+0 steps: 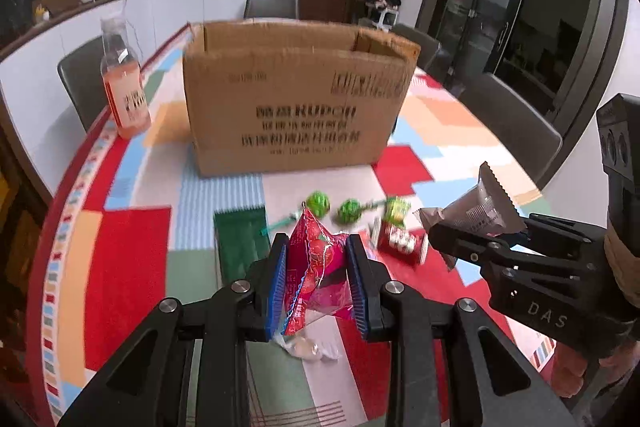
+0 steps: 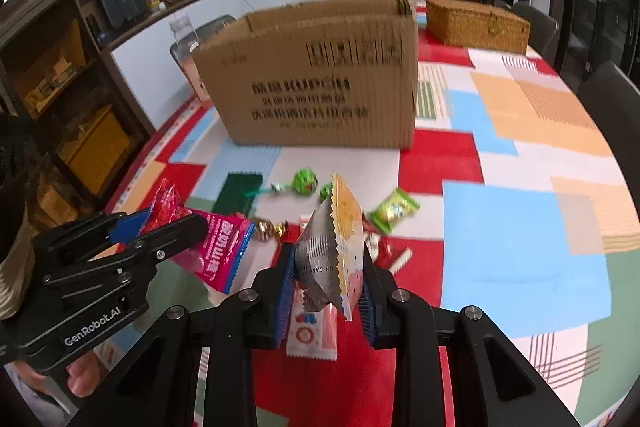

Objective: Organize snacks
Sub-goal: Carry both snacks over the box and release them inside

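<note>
Left wrist view first: the left tongs [image 1: 316, 275] are clamped on a red snack packet [image 1: 318, 267], its crinkled plastic pinched between the blue pads and held clear of the bench [image 1: 132, 267]. Below the packet a pale wrapped sweet [image 1: 306, 349] lies on the patterned cloth. Just to the right, the right tongs [image 1: 460, 239] are pressed together on a silver packet [image 1: 480, 205] with a zigzag edge, also lifted off the cloth.

Right wrist view: the same silver packet [image 2: 330, 259] stands nearly upright between the right tongs [image 2: 326, 291], its orange-and-white face turned to the right. A white and orange packet [image 2: 312, 337] lies flat on the bench [image 2: 520, 247] beneath it. The left tongs [image 2: 176, 227] show at the left, gripping the red snack packet [image 2: 216, 251]; part of a hand [image 2: 80, 383] shows under their handle.

Farther out, loose snacks lie on the cloth: two green lollipops [image 1: 320, 202], a light green packet [image 2: 394, 209], a small red packet [image 1: 400, 241] and gold-wrapped sweets [image 2: 272, 229]. Beyond them stands an open cardboard box [image 1: 296, 99] with dark print on its side. A bottle of pink drink [image 1: 124, 83] stands left of the box, and a woven basket [image 2: 478, 25] sits behind it to the right.
</note>
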Motion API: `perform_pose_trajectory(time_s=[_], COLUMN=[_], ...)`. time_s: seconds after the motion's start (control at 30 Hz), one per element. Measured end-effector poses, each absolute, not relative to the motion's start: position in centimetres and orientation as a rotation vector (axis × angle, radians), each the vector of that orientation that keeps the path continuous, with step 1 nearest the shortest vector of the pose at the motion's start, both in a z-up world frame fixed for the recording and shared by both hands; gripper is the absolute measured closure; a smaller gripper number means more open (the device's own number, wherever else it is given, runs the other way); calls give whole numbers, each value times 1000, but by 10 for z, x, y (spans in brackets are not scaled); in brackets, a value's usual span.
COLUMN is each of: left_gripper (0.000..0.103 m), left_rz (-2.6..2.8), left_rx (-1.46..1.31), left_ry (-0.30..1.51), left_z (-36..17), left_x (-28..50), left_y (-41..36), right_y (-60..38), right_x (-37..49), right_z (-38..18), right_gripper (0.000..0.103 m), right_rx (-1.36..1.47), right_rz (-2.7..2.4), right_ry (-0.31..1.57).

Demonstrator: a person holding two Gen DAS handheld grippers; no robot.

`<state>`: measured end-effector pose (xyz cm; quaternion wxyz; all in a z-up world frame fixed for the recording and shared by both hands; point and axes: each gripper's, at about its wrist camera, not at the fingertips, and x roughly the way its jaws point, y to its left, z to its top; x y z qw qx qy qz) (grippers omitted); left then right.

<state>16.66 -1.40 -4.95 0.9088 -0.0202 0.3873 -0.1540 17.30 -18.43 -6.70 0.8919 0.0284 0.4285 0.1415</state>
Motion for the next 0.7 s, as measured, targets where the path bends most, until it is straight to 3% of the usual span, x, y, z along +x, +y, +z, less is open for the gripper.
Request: perform_pose_trajectory(time_s=[0.7], left_gripper=[74], left_rz=[-263], left_rx=[16], left_ry=[491], left_z=[54], left_x=[220], left_y=[-3], right_y=[-177], right_x=[230], right_z=[29], right_gripper=[74], right_rx=[48], right_rz=[306], right_ry=[601])
